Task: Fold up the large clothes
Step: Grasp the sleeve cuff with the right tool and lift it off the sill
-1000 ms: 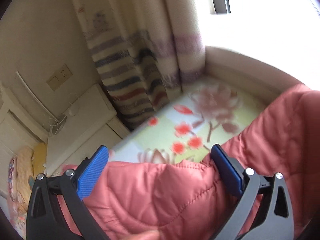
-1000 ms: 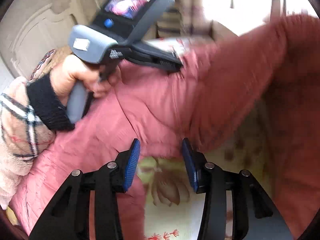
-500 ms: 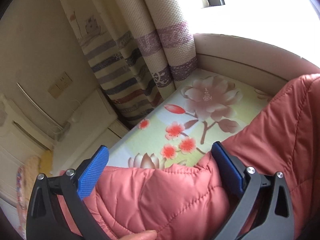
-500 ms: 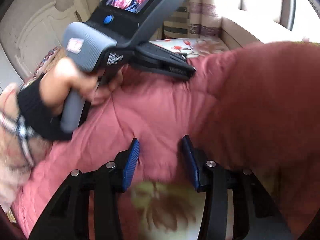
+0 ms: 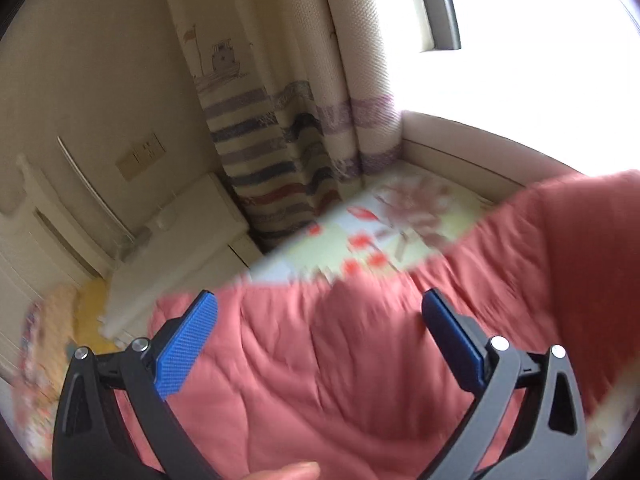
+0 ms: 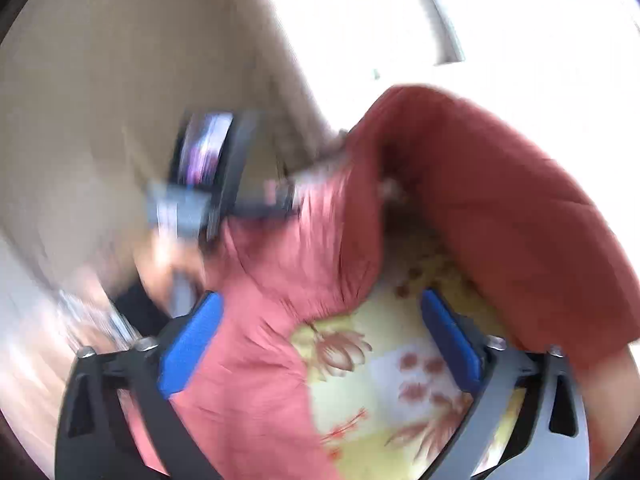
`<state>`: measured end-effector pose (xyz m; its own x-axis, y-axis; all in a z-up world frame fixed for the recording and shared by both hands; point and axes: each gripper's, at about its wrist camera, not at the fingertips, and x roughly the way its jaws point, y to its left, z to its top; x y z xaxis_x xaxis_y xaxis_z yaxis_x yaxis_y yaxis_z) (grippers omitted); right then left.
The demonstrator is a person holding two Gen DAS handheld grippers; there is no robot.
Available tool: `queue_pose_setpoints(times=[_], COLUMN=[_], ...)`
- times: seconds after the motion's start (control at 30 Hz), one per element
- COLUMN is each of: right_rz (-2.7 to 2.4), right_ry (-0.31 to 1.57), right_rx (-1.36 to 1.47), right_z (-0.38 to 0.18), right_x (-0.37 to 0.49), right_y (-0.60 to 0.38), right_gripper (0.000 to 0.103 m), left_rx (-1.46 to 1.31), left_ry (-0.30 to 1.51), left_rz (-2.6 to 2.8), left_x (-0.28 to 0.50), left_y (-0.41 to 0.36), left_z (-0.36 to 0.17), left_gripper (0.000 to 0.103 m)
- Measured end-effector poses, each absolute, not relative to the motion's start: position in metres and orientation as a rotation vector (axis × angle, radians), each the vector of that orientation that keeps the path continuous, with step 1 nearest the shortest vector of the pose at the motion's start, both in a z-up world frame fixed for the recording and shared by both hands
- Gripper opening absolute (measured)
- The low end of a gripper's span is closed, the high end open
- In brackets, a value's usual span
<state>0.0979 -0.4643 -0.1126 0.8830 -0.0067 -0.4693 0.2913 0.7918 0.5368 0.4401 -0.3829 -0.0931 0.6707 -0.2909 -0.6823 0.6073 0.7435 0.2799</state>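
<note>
One quilted pink-red jacket [image 5: 360, 360] lies spread over a bed sheet [image 5: 384, 240] printed with red and pink flowers on pale yellow-green. In the left wrist view the jacket fills the lower half of the frame, its far edge blurred against the sheet, and one part of it rises at the right side. In the right wrist view the jacket [image 6: 500, 220] is bunched into two masses: a lower fold at the left and a raised, arching part at the right, with the flowered sheet [image 6: 380, 400] bare between them.

The left hand-held gripper [image 5: 320, 320] stands wide over the jacket, its blue pads [image 5: 188, 344] apart and pressing on nothing; the fabric lies beneath and between them. A fingertip [image 5: 296, 470] shows at the bottom edge of that view. The right hand-held gripper [image 6: 320, 316] is opening, its jaws wide; jacket cloth and sheet lie under the gap, and the pads [image 6: 192, 344] clamp nothing.

Beyond the jacket, in the right wrist view, the left hand-held gripper appears as a blurred grey body with a small screen, at the jacket's left edge. Farther behind the jacket hang striped curtains [image 5: 280, 140] beside a bright window [image 5: 520, 40], and to the jacket's left stands pale furniture [image 5: 172, 240] against a beige wall with a socket plate [image 5: 140, 156].
</note>
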Motion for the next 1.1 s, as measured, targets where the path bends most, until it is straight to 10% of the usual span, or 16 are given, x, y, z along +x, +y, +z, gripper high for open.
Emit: queue_pose_setpoints(times=[0.37,0.67,0.9,1.1], right_rz=[-0.021,-0.316,-0.281,-0.267], right_ry=[0.166,0.158,-0.003,0.008], right_rx=[1.940,1.910,1.921,1.189], right_z=[-0.186,-0.171,-0.169,-0.031], right_x=[0.091,0.102,0.112,0.137], right_y=[-0.560,-0.569,-0.560,-0.530], right_gripper=[0.099,0.097,0.030,0.024], left_rx=[0.607,0.581,0.583,0.567], left_ry=[0.678,0.707,0.706,0.720], left_rz=[-0.545,-0.556,-0.554,-0.559], left_x=[0.418,0.423,0.423,0.425], left_y=[-0.385,-0.385,-0.385,-0.382], left_z=[-0.130,-0.132,-0.133,-0.132], left_gripper=[0.101,0.101,0.101,0.101])
